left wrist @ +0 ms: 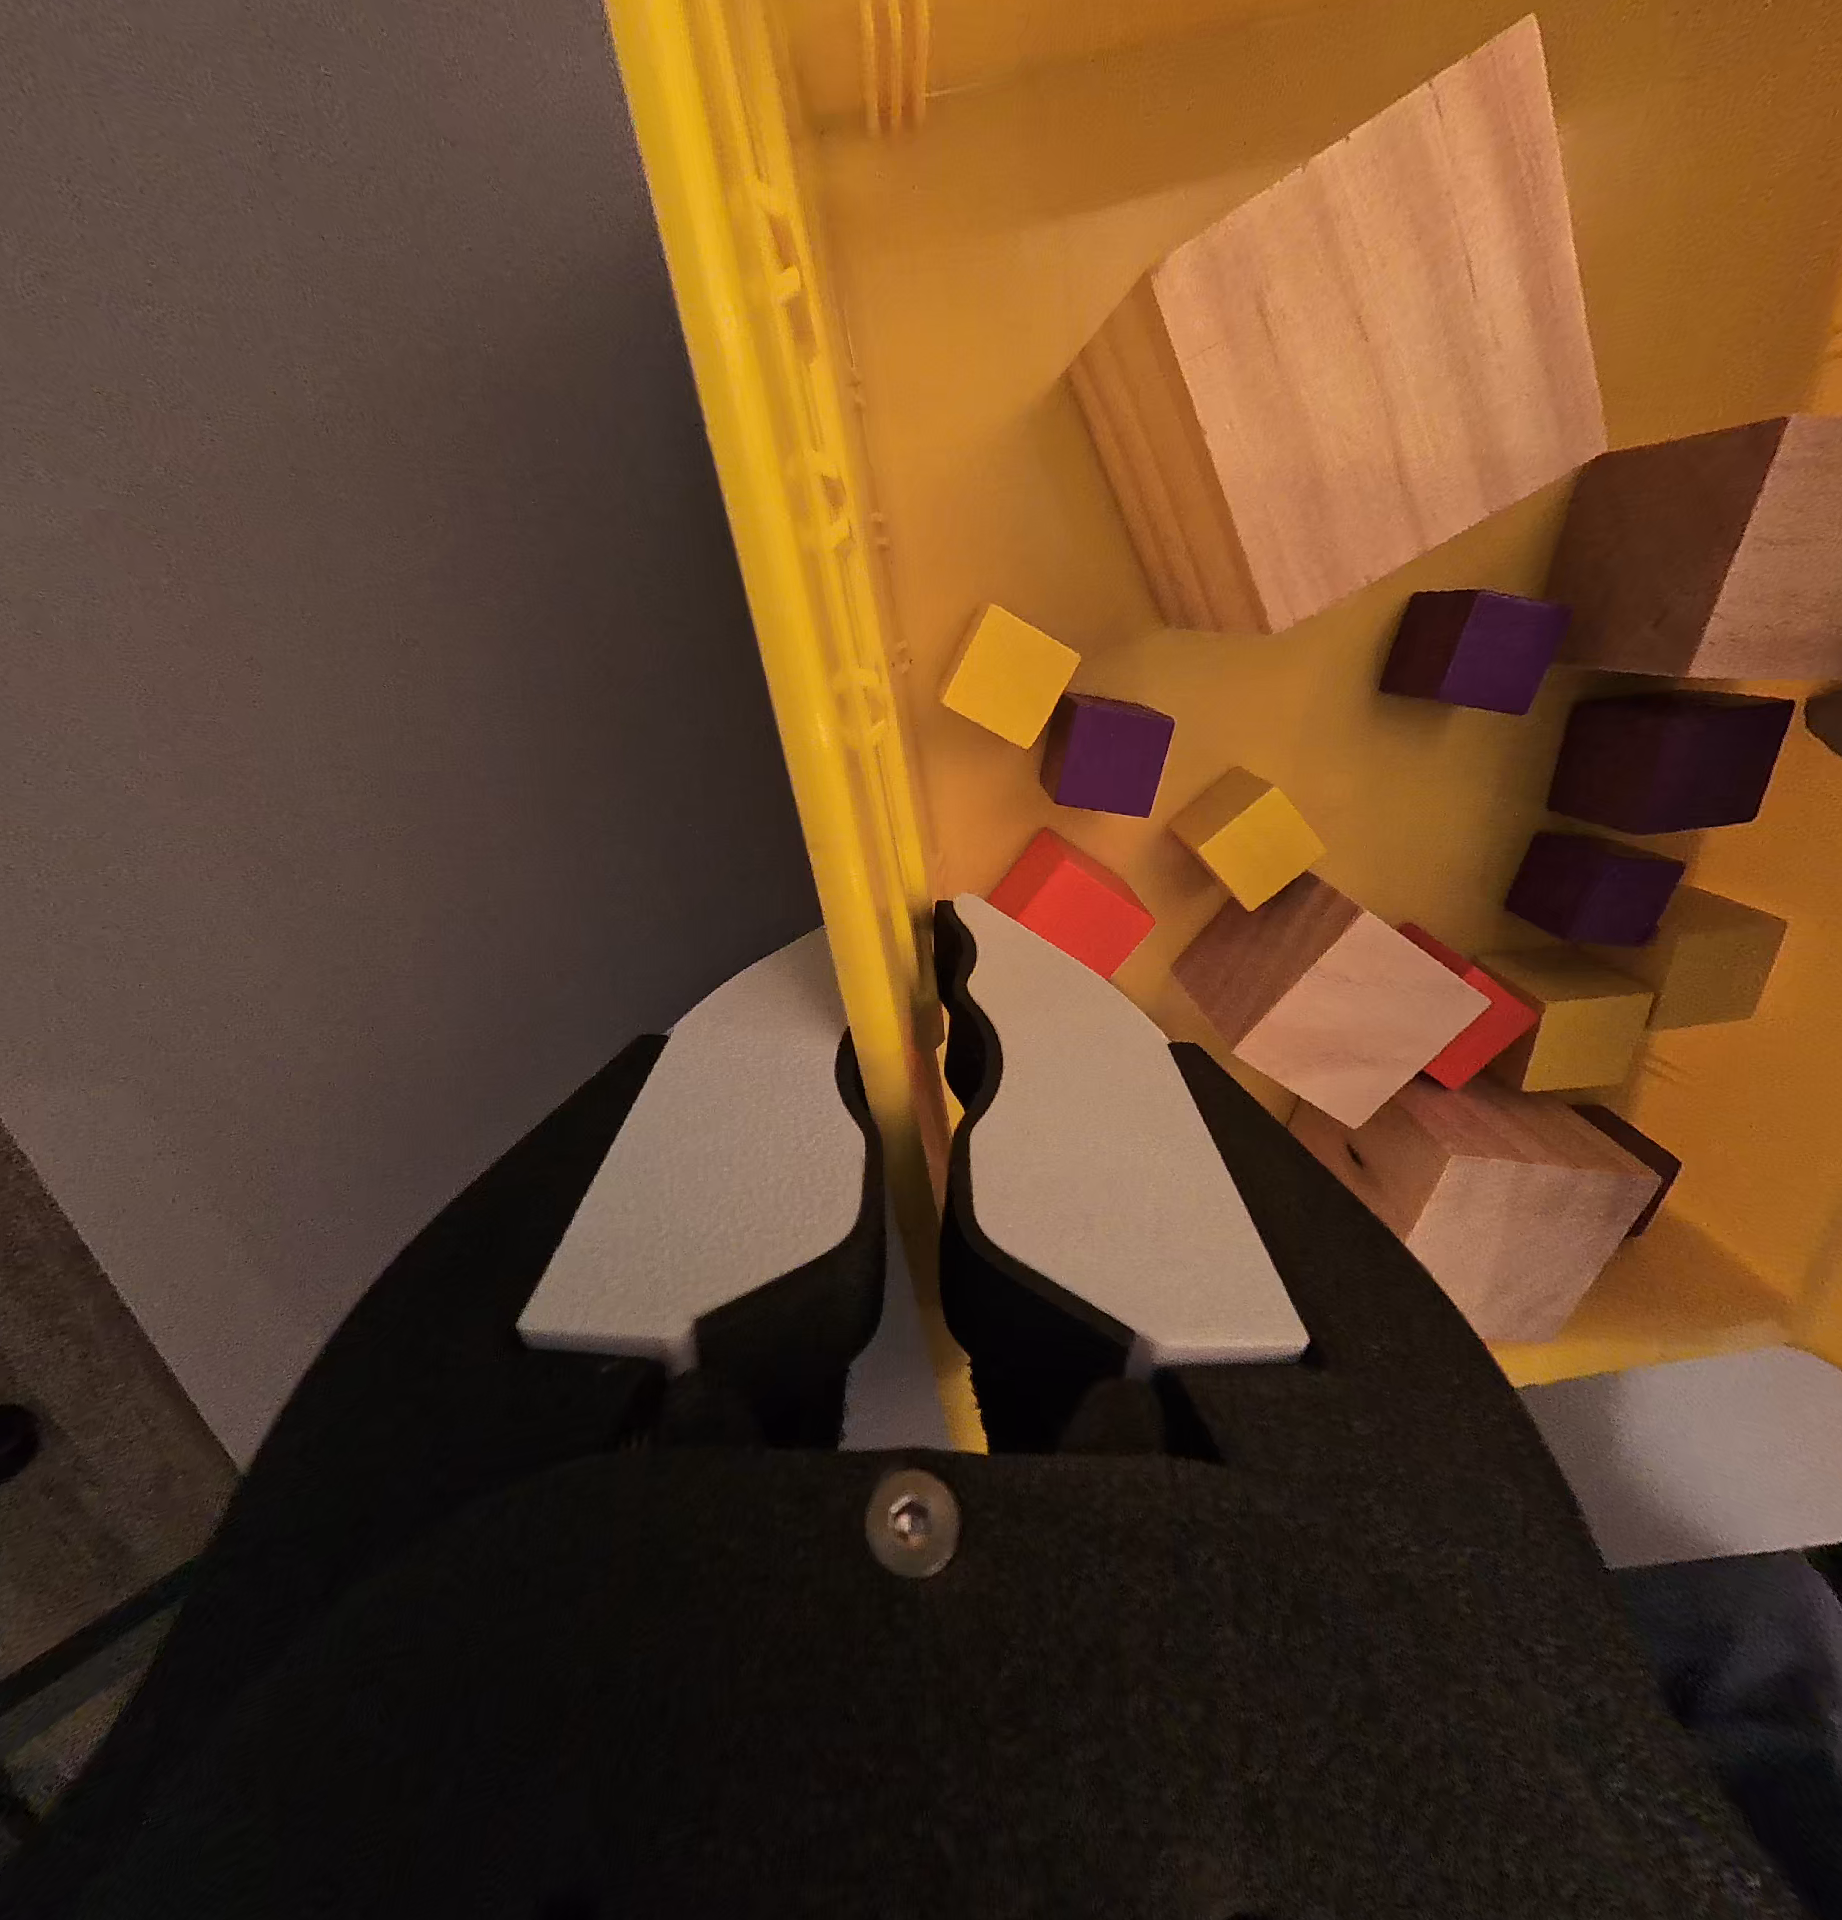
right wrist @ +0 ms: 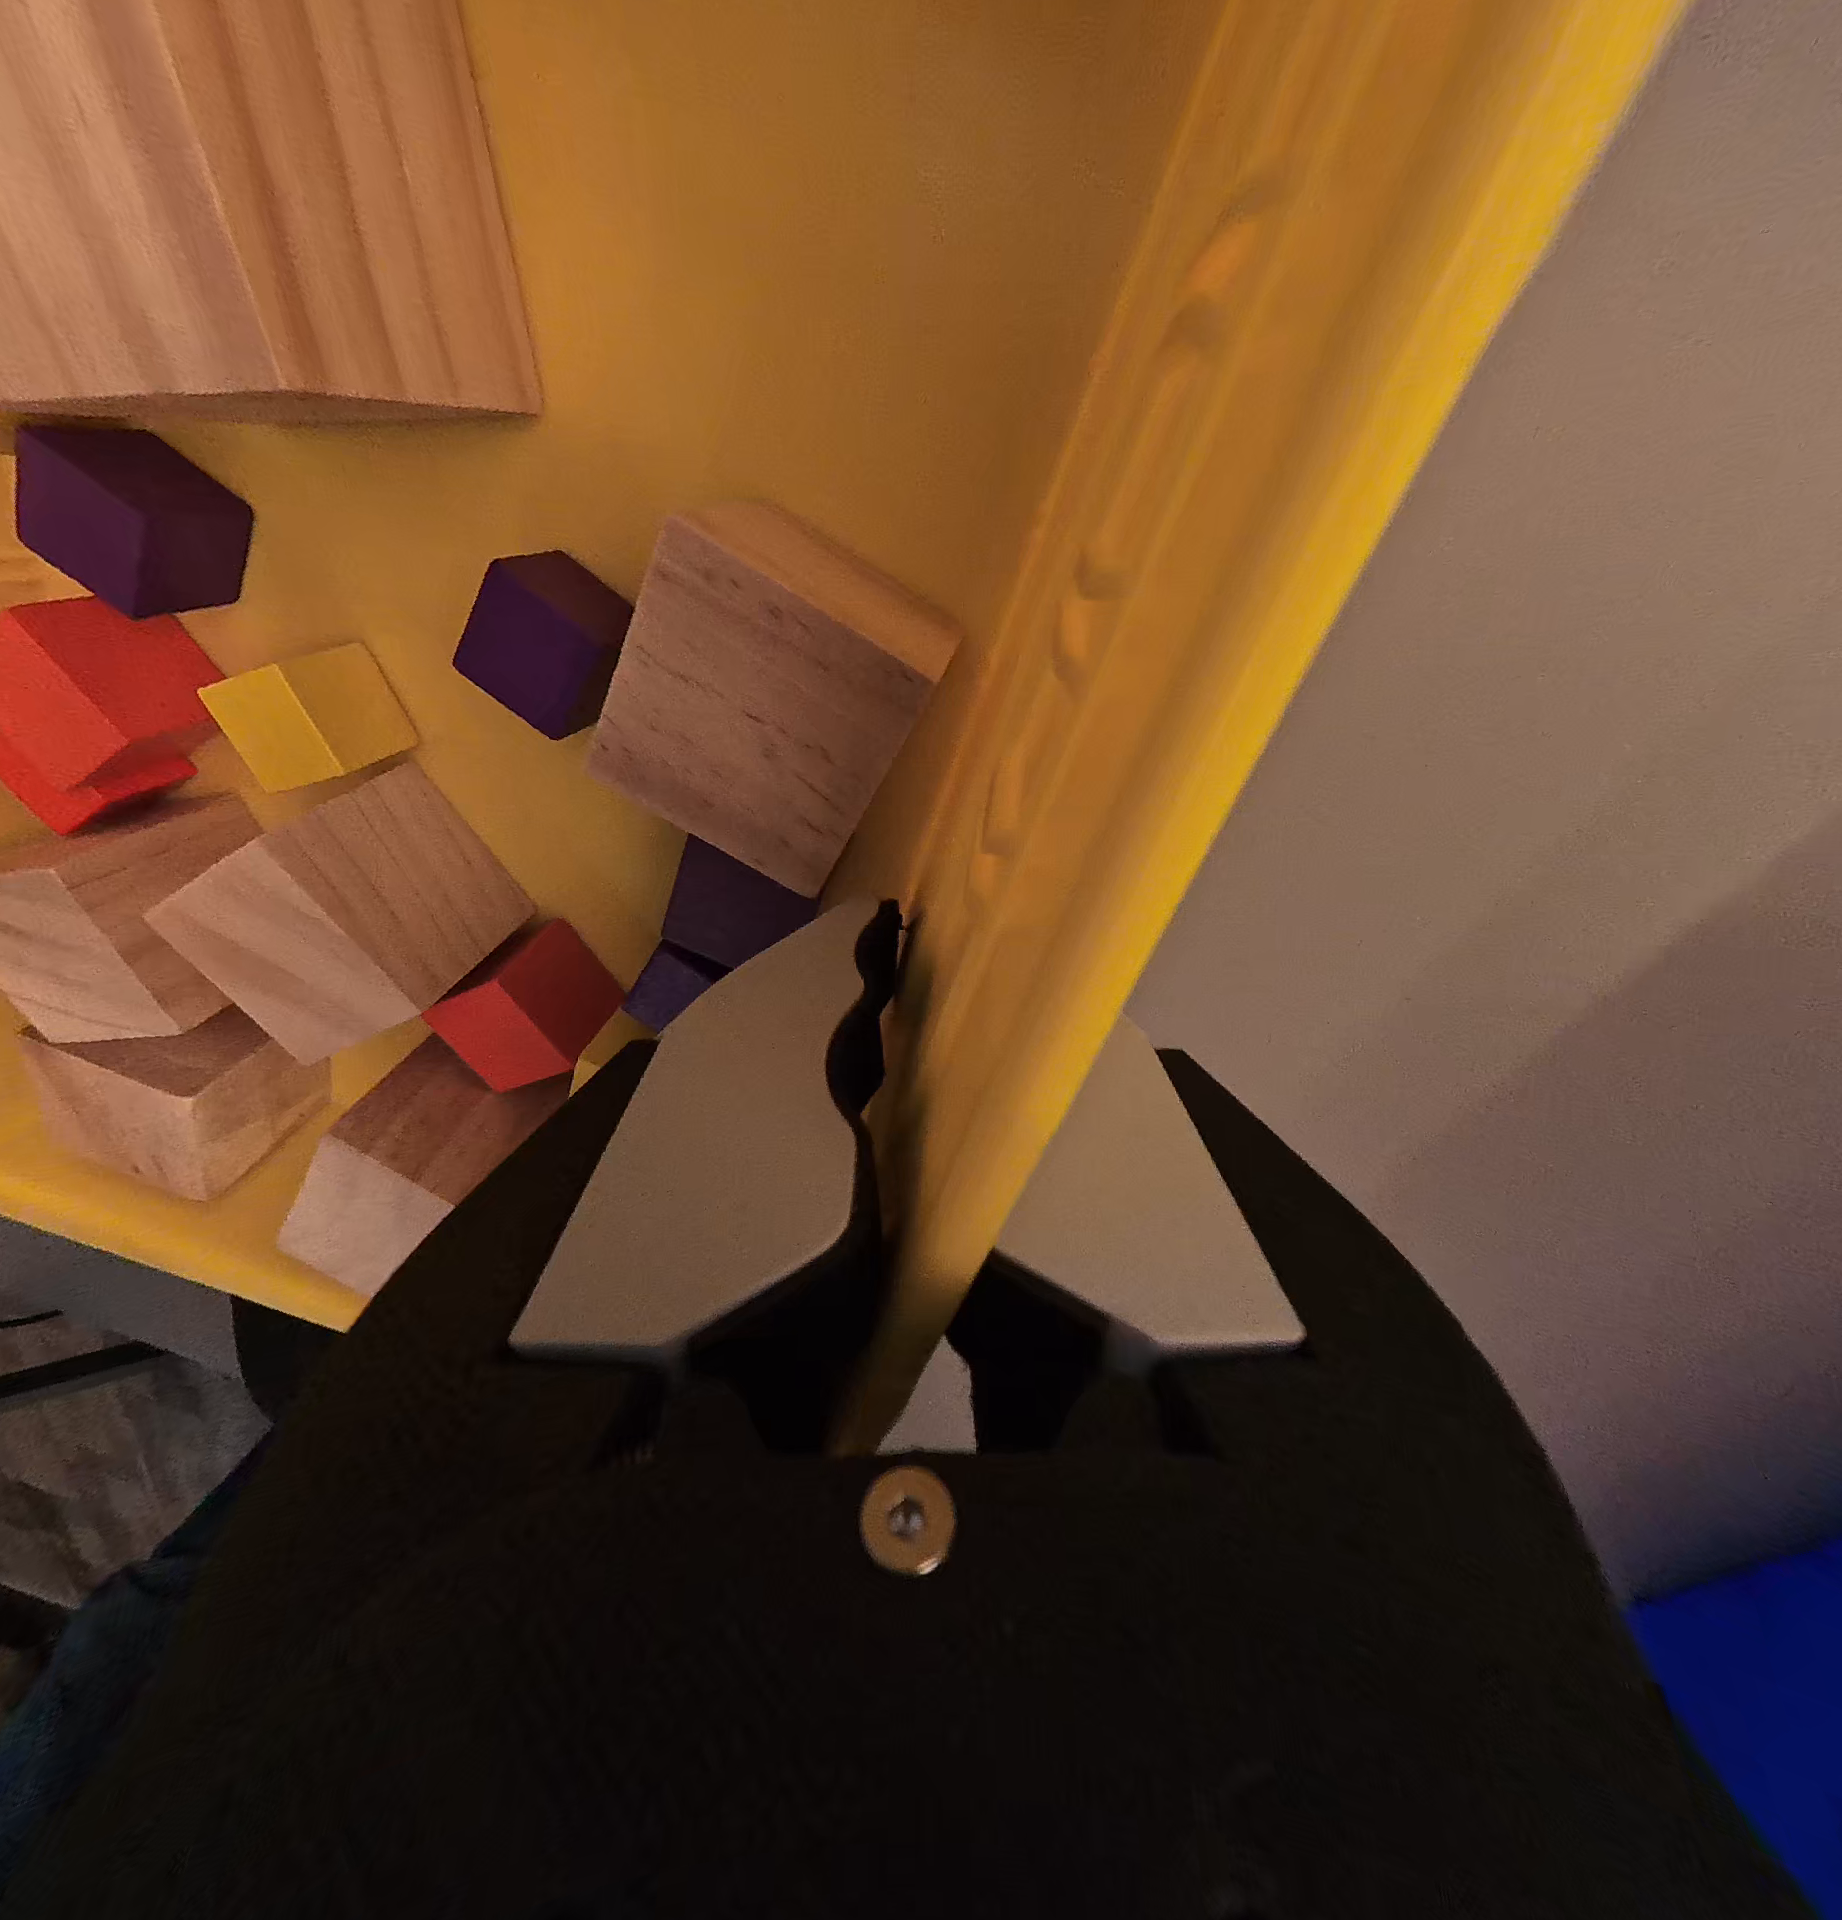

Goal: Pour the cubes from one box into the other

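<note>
A yellow box (left wrist: 761, 520) is held up between both grippers. My left gripper (left wrist: 896, 997) is shut on the box's left wall, one finger inside and one outside. My right gripper (right wrist: 958, 997) is shut on the box's right wall (right wrist: 1208, 520) the same way. Inside lie several cubes: a large plain wooden block (left wrist: 1364, 353), smaller wooden cubes (left wrist: 1353, 1008), purple cubes (left wrist: 1114, 753), yellow cubes (left wrist: 1010, 675) and red cubes (left wrist: 1073, 899). They also show in the right wrist view: wooden cubes (right wrist: 761, 696), purple cubes (right wrist: 538, 639), red cubes (right wrist: 527, 1003). The cubes crowd toward the near wall.
A grey wall (left wrist: 325, 520) is behind the box on the left and a pale wall (right wrist: 1623, 727) on the right. A blue surface (right wrist: 1769, 1714) shows at the lower right of the right wrist view; what it is cannot be told. Carpeted floor (left wrist: 55, 1351) lies below.
</note>
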